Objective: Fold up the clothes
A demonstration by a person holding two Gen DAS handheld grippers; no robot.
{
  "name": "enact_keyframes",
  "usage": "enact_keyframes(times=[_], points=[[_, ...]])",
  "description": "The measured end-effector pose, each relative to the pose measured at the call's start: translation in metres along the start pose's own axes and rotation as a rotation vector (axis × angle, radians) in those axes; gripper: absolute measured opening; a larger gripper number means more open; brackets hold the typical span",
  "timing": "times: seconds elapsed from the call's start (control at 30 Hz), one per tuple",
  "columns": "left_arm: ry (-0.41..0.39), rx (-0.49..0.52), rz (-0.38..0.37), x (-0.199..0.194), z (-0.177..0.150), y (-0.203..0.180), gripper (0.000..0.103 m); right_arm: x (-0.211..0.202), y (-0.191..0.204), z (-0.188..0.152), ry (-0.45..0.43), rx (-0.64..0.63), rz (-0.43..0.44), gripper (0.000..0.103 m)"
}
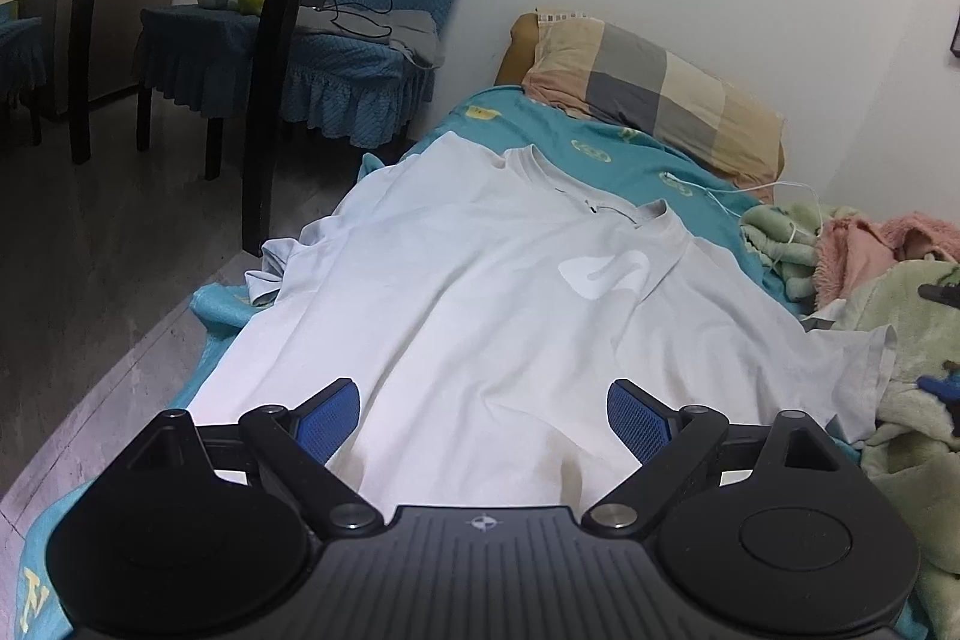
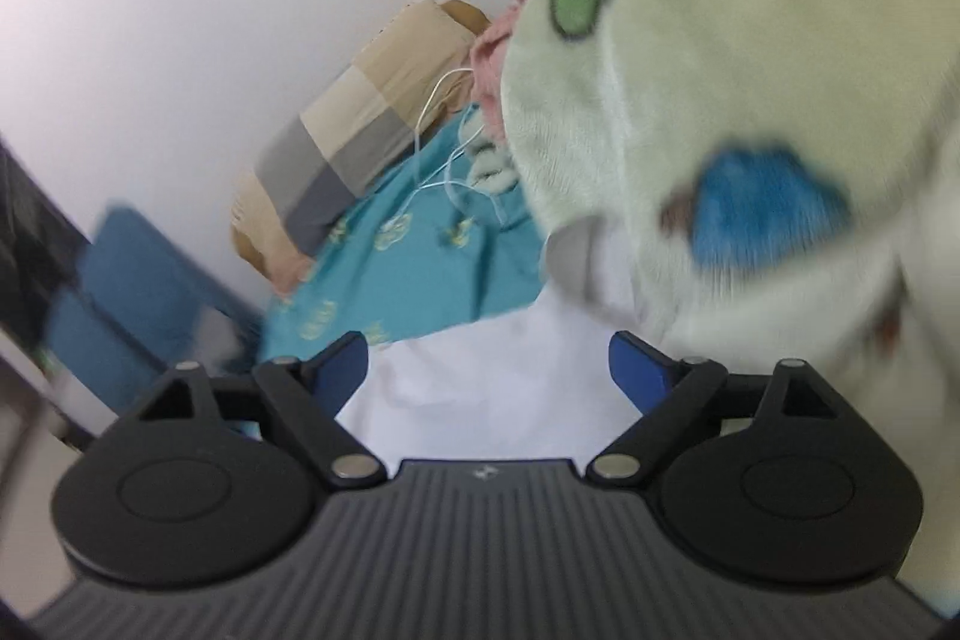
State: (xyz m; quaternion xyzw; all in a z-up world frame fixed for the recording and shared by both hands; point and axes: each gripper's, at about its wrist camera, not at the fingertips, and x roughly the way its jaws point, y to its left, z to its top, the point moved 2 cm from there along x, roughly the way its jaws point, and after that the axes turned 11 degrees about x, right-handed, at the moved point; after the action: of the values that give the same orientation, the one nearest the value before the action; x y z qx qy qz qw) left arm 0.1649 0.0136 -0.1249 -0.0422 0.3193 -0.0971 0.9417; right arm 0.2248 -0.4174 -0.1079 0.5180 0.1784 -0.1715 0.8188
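A white T-shirt (image 1: 468,292) lies spread flat on the teal bed sheet (image 1: 600,148), collar toward the pillow, with a pale logo on the chest. My left gripper (image 1: 483,418) is open and empty, its blue pads just above the shirt's lower part. My right gripper (image 2: 487,370) is open and empty over the shirt's edge (image 2: 480,376), close to a pale green fleece blanket (image 2: 720,100). The right wrist view is blurred. Part of the right gripper shows at the right edge of the left wrist view (image 1: 939,293).
A checked pillow (image 1: 654,100) lies at the head of the bed by the white wall. Green and pink fleece blankets (image 1: 870,268) are piled on the right with a white cable (image 1: 774,196). Blue-covered chairs (image 1: 360,40) and a dark table leg (image 1: 270,100) stand on the floor at left.
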Motion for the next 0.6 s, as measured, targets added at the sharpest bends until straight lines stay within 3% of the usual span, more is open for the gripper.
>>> enact_keyframes(times=[0.17, 0.33, 0.5, 0.6], points=[[-0.001, -0.03, -0.014, -0.007, -0.001, 0.004, 0.091, 0.032, -0.032, -0.044, 0.21, 0.181, -0.037, 0.089], [0.008, -0.05, -0.018, -0.004, -0.001, 0.007, 0.091, 0.06, -0.065, -0.06, 0.215, 0.367, -0.039, 0.09], [0.029, -0.075, -0.039, 0.004, -0.002, 0.008, 0.091, 0.067, -0.054, -0.064, 0.21, 0.33, -0.013, 0.09], [0.043, -0.09, -0.051, 0.008, -0.003, 0.009, 0.091, 0.061, -0.04, -0.067, 0.292, 0.287, -0.07, 0.09]])
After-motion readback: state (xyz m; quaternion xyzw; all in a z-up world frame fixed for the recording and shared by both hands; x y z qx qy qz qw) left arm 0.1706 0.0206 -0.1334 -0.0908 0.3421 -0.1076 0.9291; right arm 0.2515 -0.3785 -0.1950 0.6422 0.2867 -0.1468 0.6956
